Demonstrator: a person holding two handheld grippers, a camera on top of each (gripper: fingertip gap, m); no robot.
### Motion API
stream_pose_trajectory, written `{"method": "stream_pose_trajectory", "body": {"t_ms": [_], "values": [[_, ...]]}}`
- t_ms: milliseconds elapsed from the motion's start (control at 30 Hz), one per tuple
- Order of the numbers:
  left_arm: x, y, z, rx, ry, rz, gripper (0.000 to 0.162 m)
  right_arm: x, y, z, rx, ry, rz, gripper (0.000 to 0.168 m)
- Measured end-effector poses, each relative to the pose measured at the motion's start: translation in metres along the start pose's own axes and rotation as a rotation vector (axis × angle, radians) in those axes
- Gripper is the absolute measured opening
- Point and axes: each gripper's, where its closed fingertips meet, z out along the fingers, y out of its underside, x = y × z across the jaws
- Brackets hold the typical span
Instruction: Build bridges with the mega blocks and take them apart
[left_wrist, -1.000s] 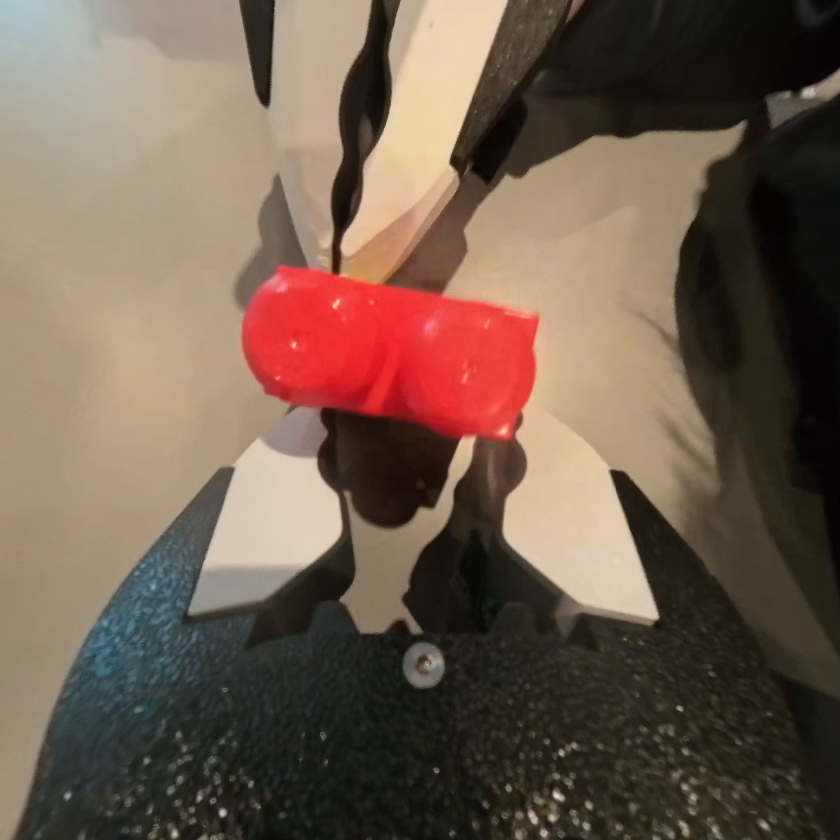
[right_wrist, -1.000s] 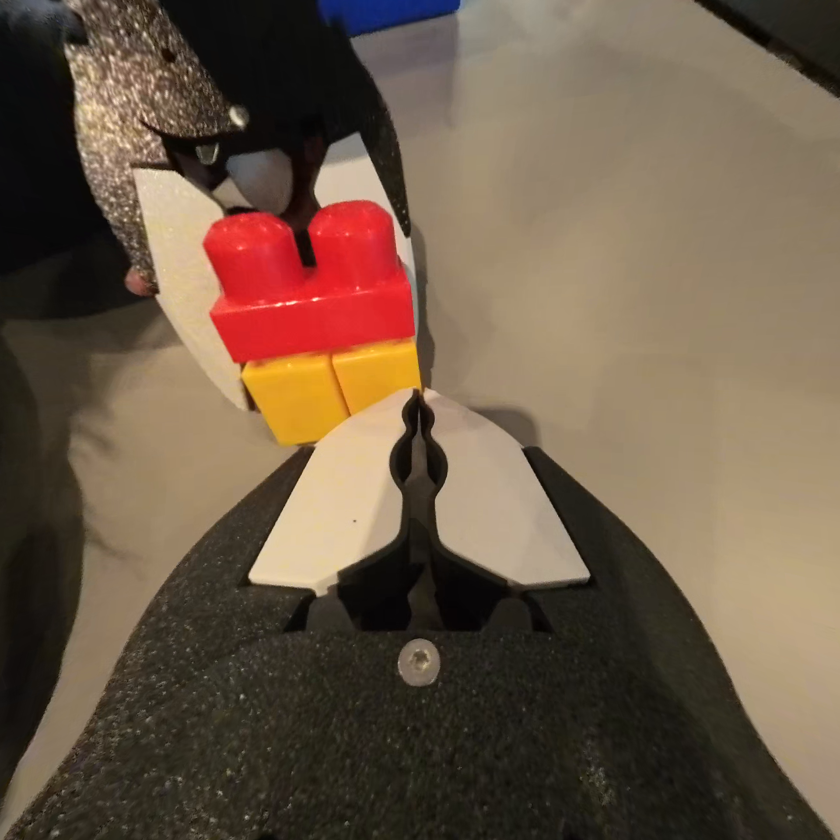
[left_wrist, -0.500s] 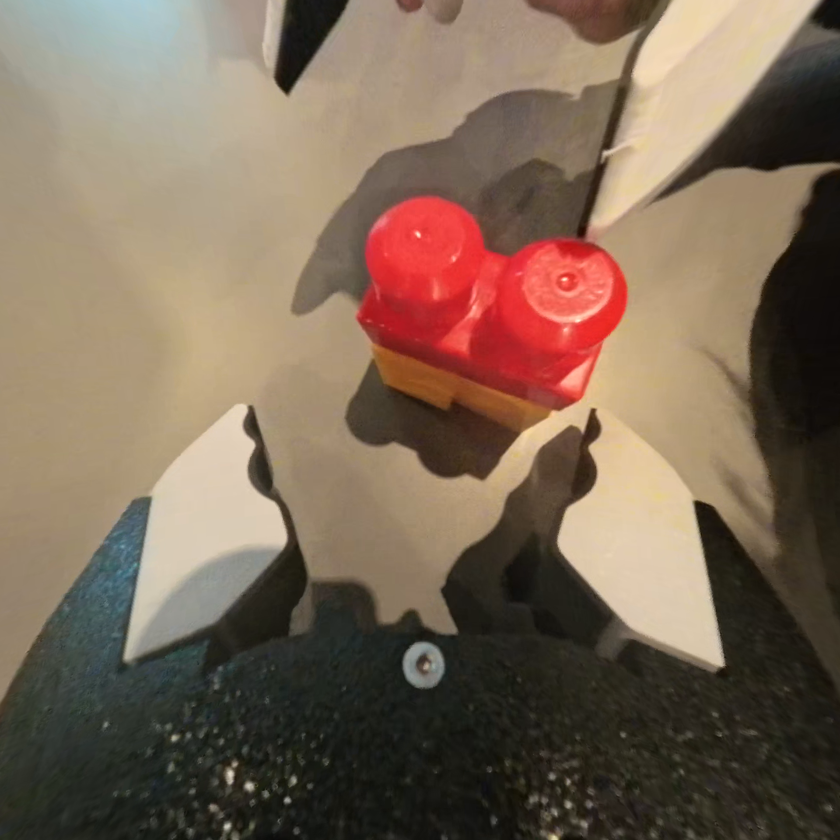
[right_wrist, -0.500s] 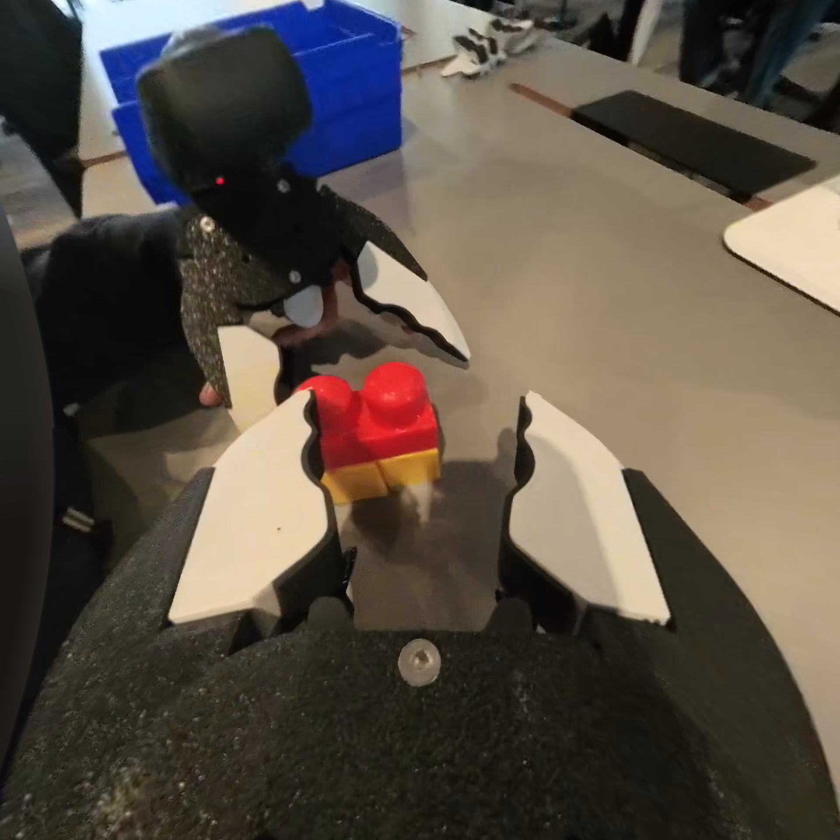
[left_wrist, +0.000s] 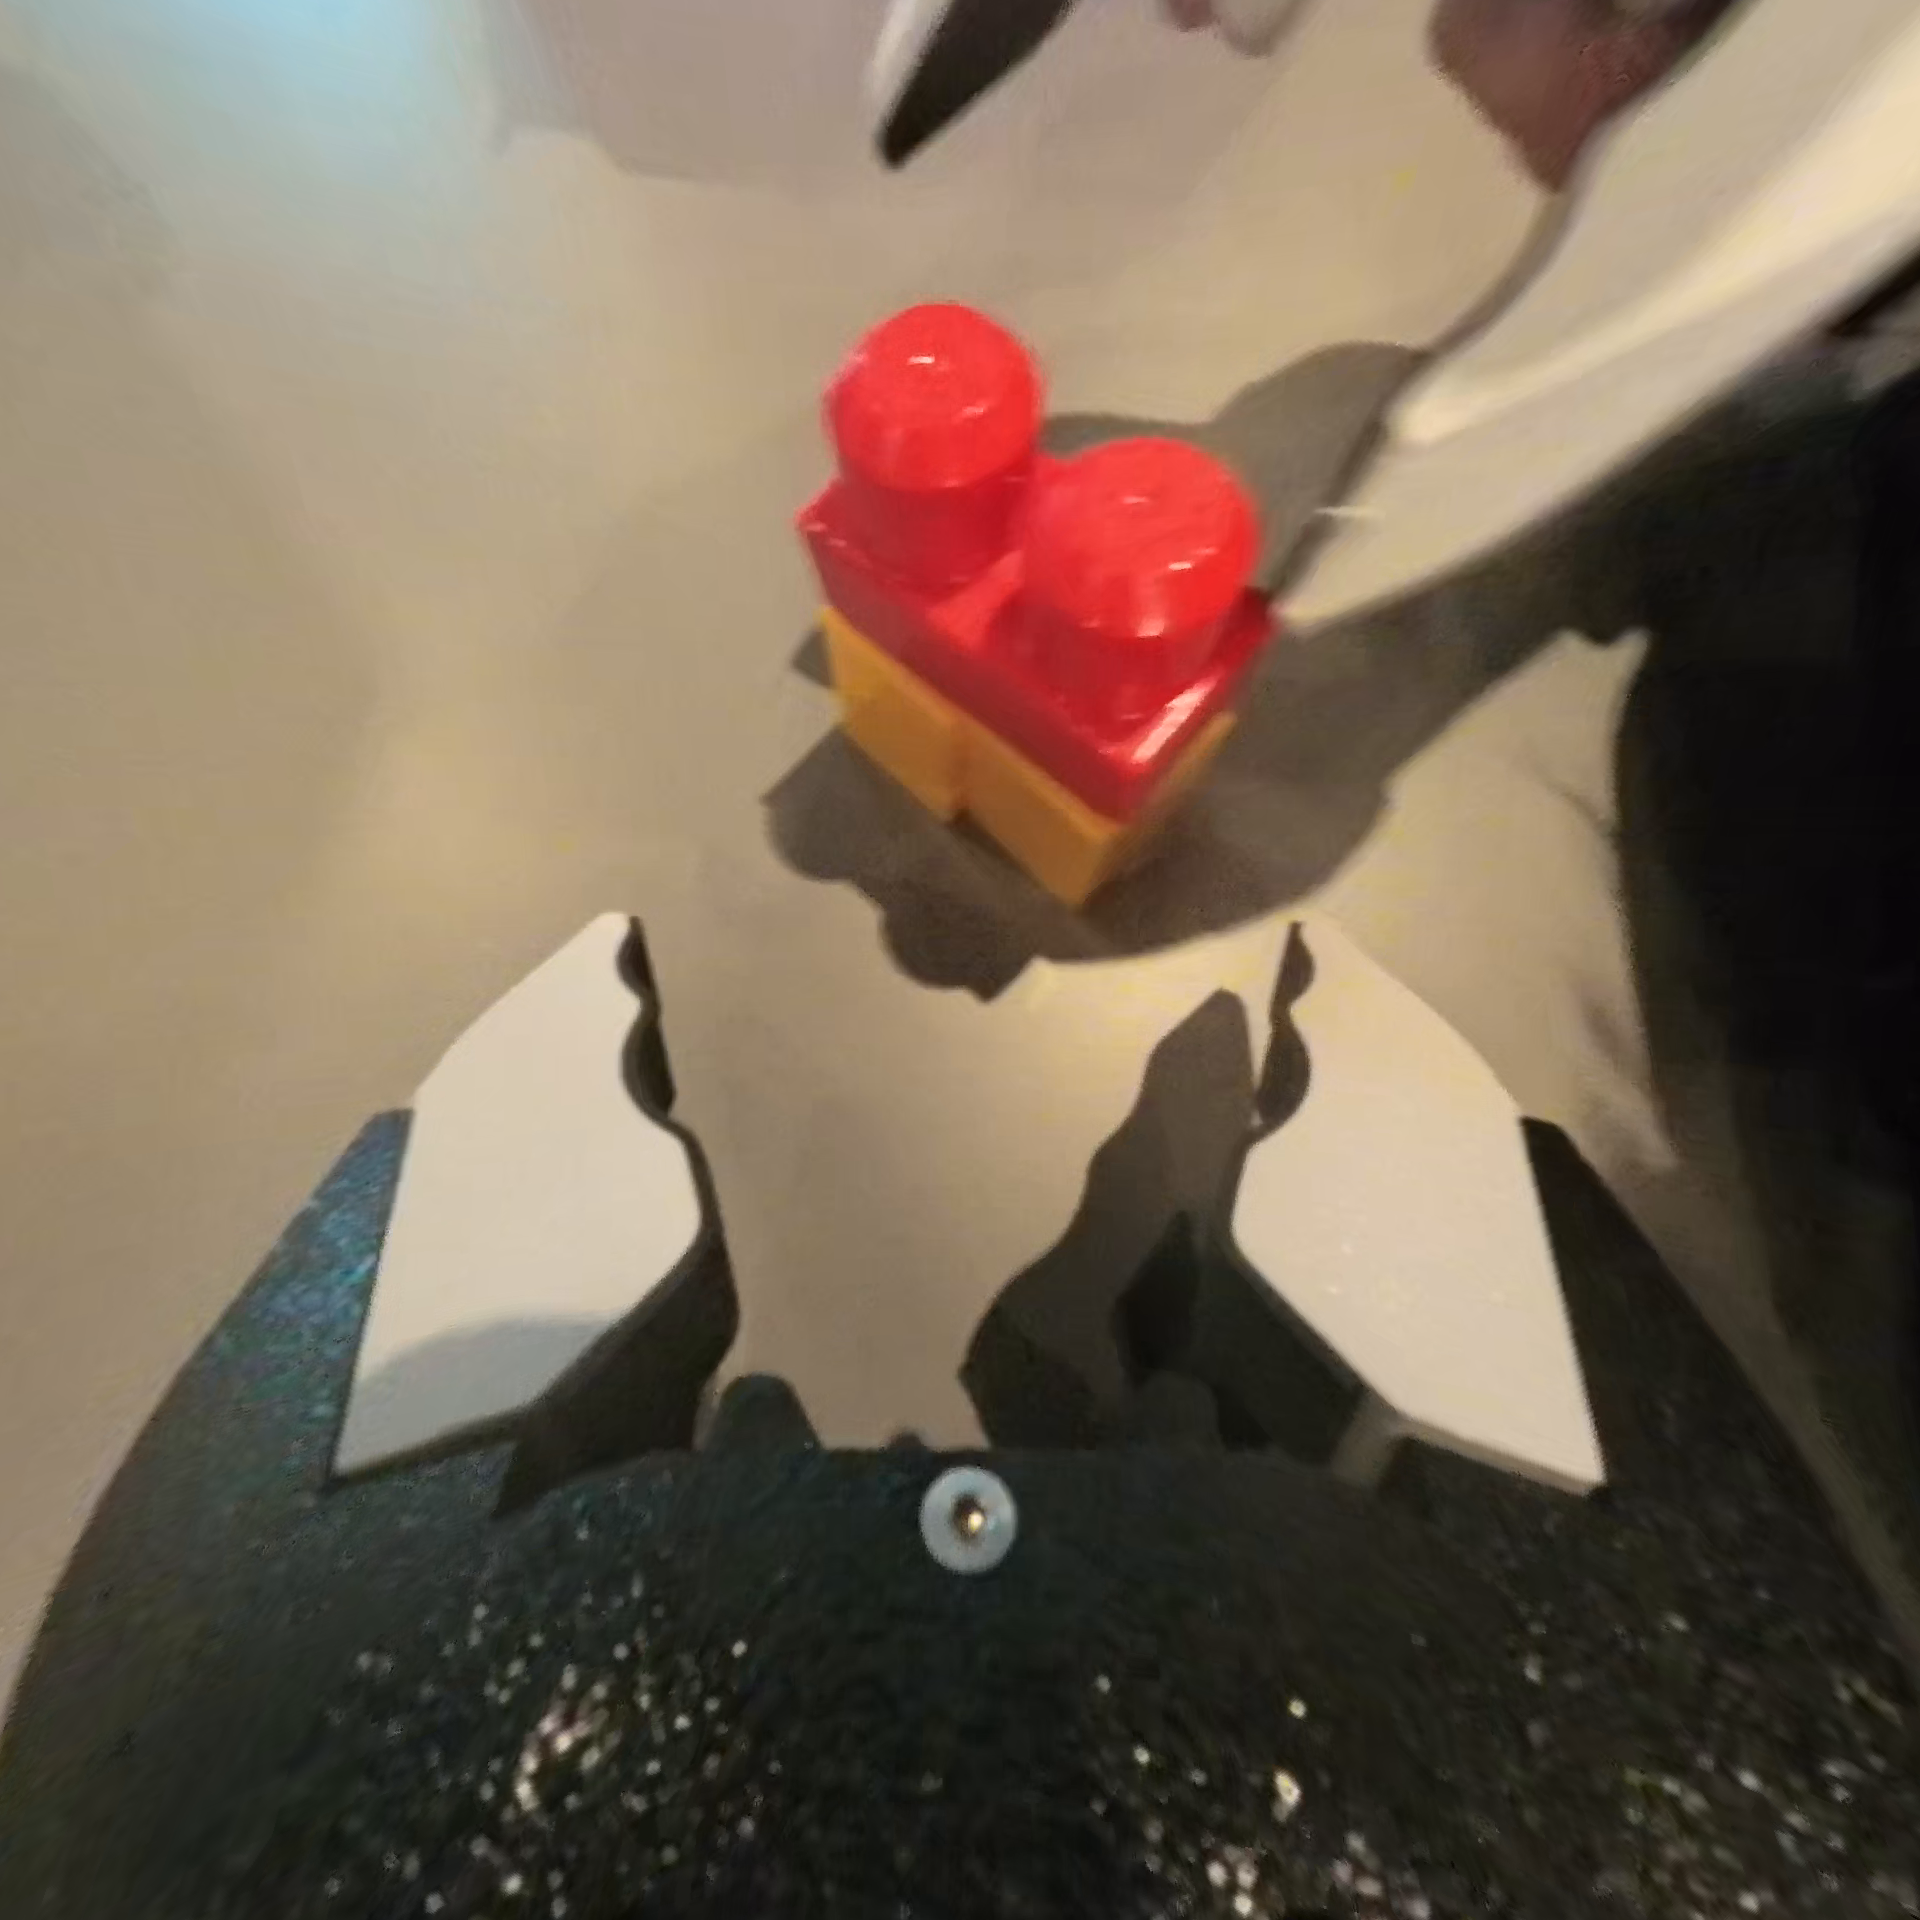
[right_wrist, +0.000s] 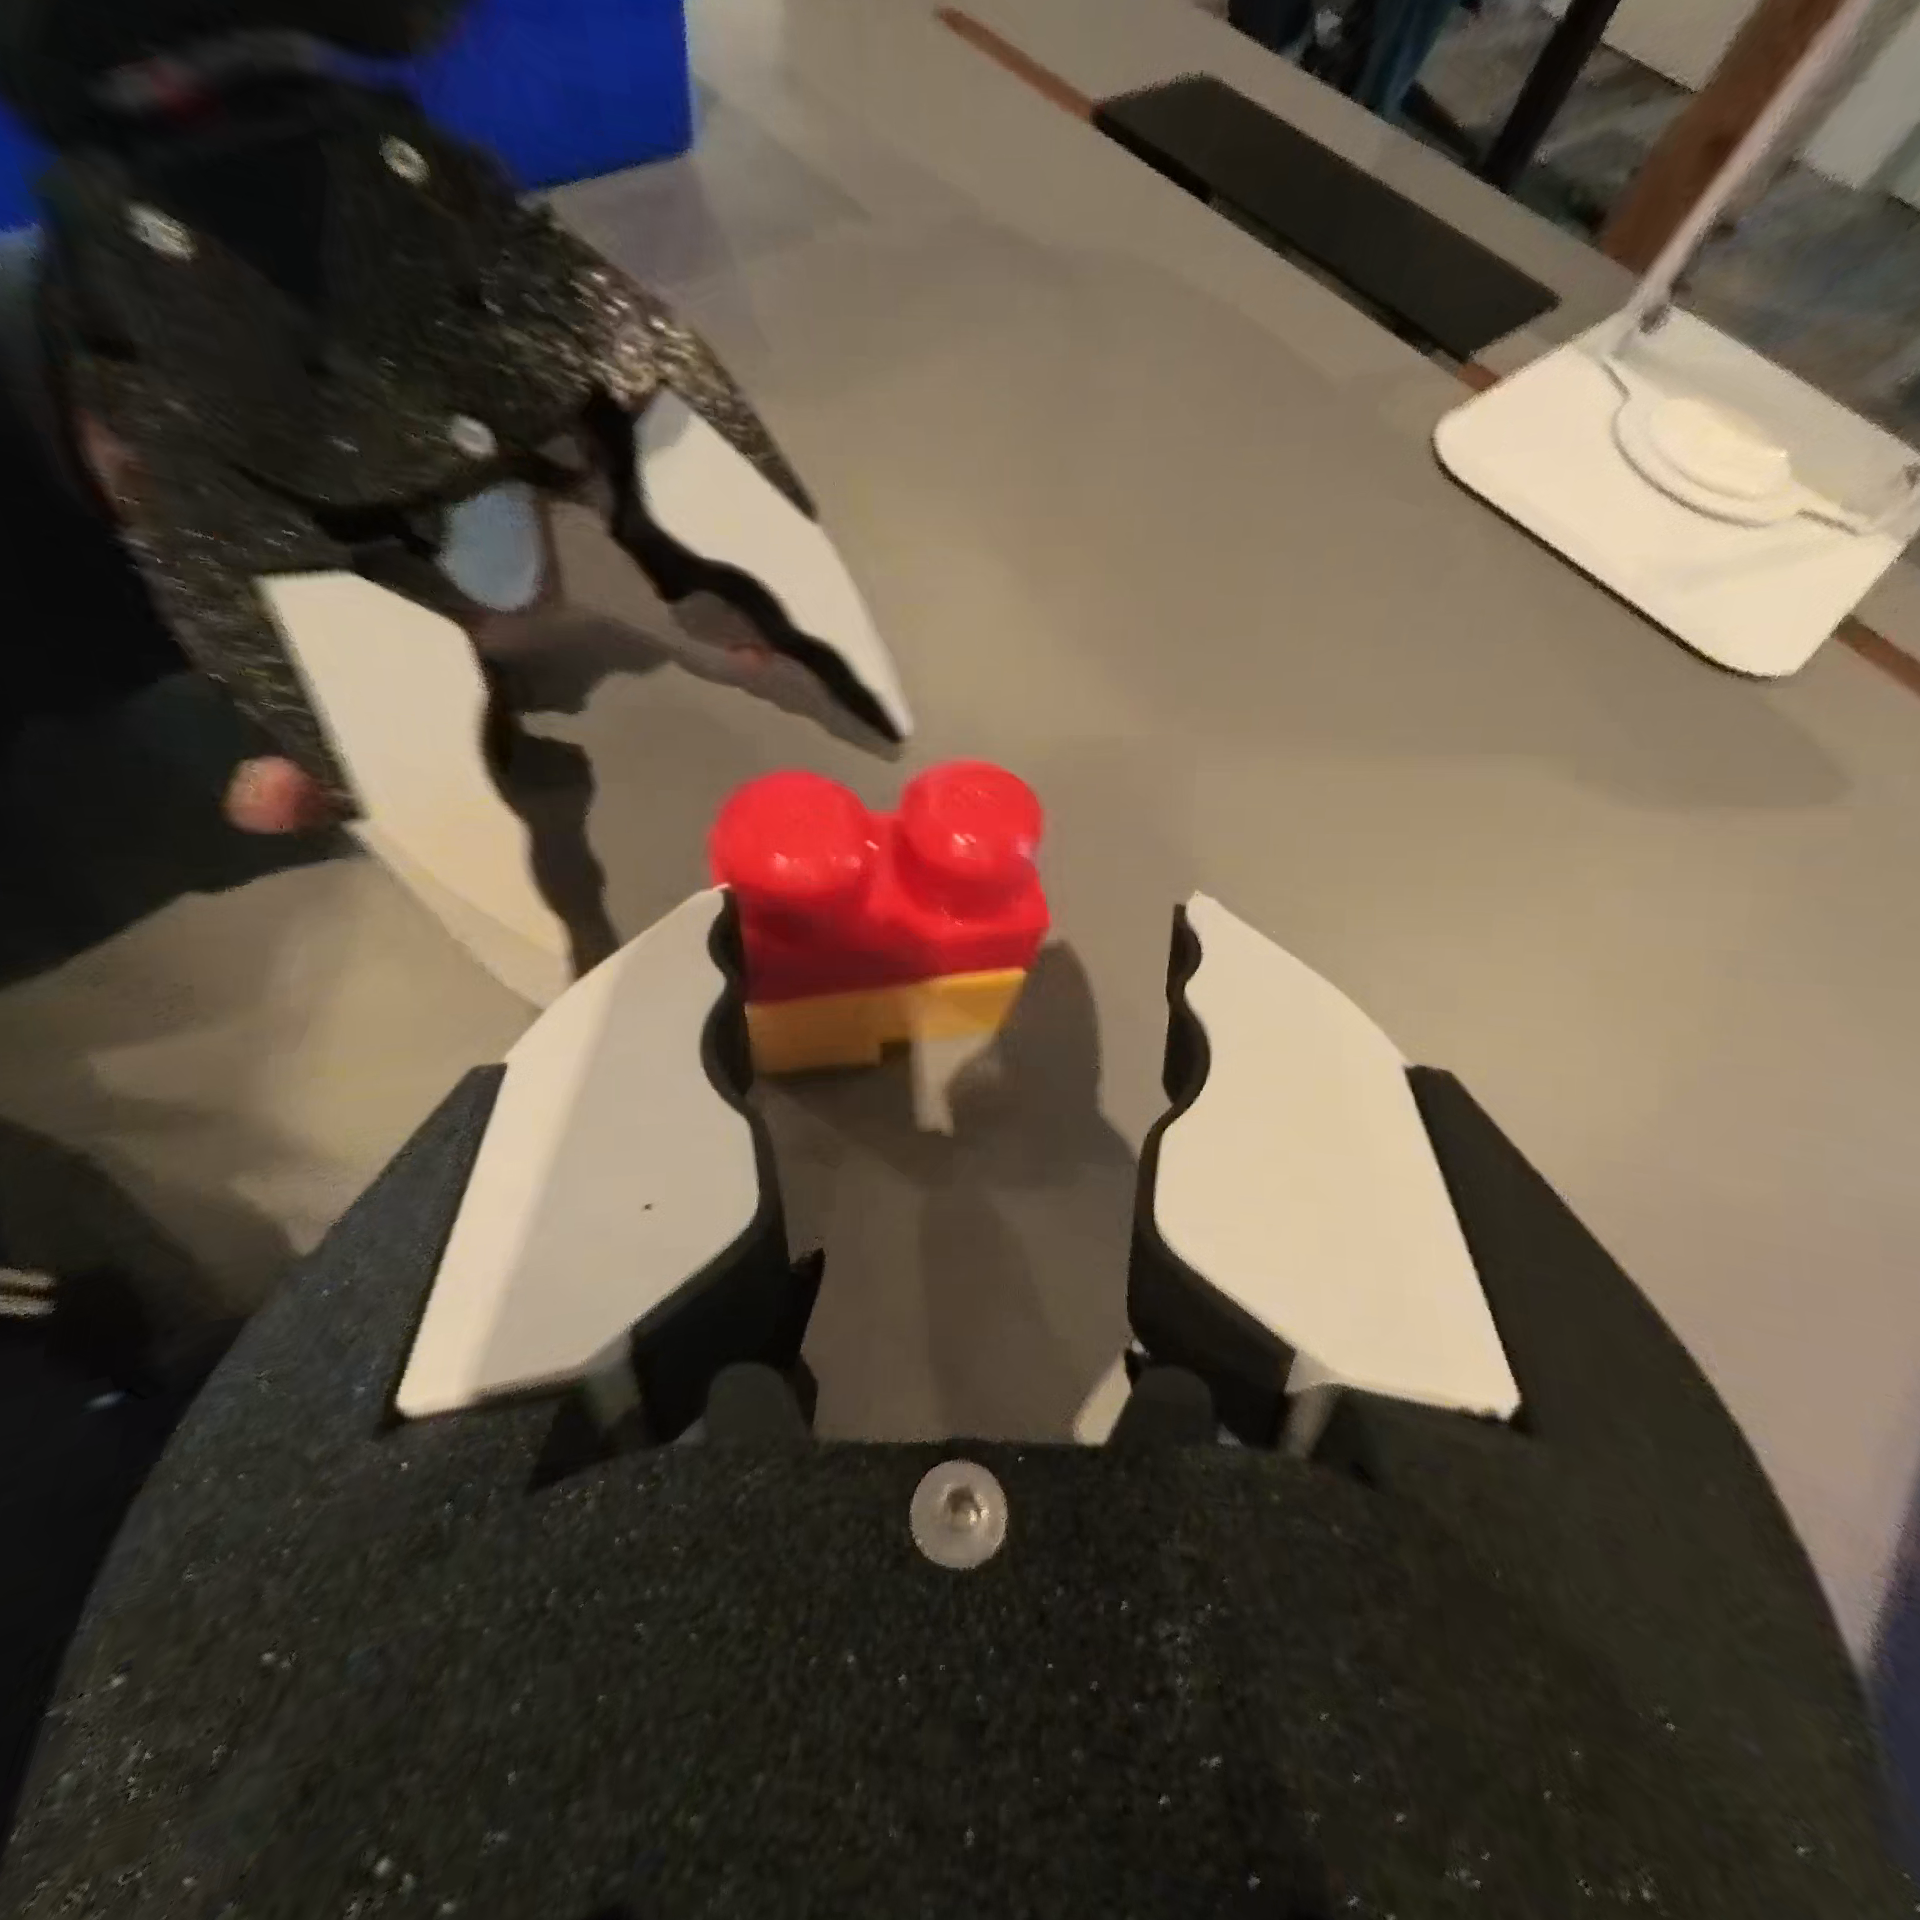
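Note:
A red two-stud block (left_wrist: 1029, 582) sits pressed on top of a yellow block (left_wrist: 997, 790), and the stack stands on the grey table. It also shows in the right wrist view, red block (right_wrist: 894, 894) over yellow block (right_wrist: 873, 1023). My left gripper (left_wrist: 961, 935) is open and empty, a short way back from the stack. My right gripper (right_wrist: 951, 909) is open and empty, with the stack just beyond its fingertips, near the left finger. The left gripper (right_wrist: 717, 842) also shows in the right wrist view, open, behind and left of the stack.
A blue bin (right_wrist: 582, 83) stands at the far left of the table. A black mat (right_wrist: 1320, 197) lies at the back. A white lamp base (right_wrist: 1683, 499) stands at the right. A person's dark sleeve (right_wrist: 94, 790) is at the left.
Both grippers let go of the red-on-yellow stack, opened and drew back. The stack now stands alone on the table.

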Motion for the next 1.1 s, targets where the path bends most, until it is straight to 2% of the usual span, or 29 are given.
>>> {"method": "stream_pose_trajectory", "body": {"t_ms": [67, 133, 200, 333, 433, 500, 633, 767, 867, 967, 1100], "values": [[0.015, -0.002, 0.003, 0.003, 0.078, -0.011, 0.097, 0.012, 0.006, -0.003, -0.012, 0.046, 0.012, 0.076], [0.028, -0.004, 0.005, -0.003, 0.138, -0.022, 0.090, 0.028, 0.009, -0.009, -0.007, 0.112, 0.020, 0.071], [0.039, -0.007, 0.006, 0.003, 0.177, -0.014, 0.084, 0.032, 0.008, -0.015, 0.013, 0.110, 0.061, 0.069], [0.056, -0.023, 0.013, 0.058, 0.214, 0.003, 0.090, 0.017, 0.000, -0.020, 0.053, 0.012, 0.139, 0.063], [0.072, -0.031, 0.021, 0.072, 0.265, 0.018, 0.101, 0.009, 0.000, -0.017, 0.032, 0.018, 0.119, 0.060], [0.080, -0.028, 0.022, 0.046, 0.292, 0.047, 0.102, 0.006, 0.002, -0.014, 0.026, 0.028, 0.122, 0.055], [0.058, -0.015, 0.009, 0.023, 0.205, 0.024, 0.098, 0.003, 0.006, -0.006, -0.015, 0.073, 0.054, 0.050], [0.026, -0.025, -0.007, 0.118, 0.059, 0.024, 0.094, 0.007, 0.009, -0.001, -0.042, 0.098, -0.093, 0.030], [0.007, -0.032, -0.007, 0.160, -0.036, 0.072, 0.096, 0.006, 0.007, 0.001, -0.039, 0.012, -0.175, 0.030], [-0.005, -0.033, 0.004, 0.133, -0.071, 0.127, 0.098, 0.007, 0.006, 0.003, -0.012, -0.078, -0.248, 0.030], [-0.008, -0.032, 0.020, 0.095, 0.002, 0.182, 0.092, 0.013, 0.008, 0.001, 0.042, -0.217, -0.197, 0.034]]}}
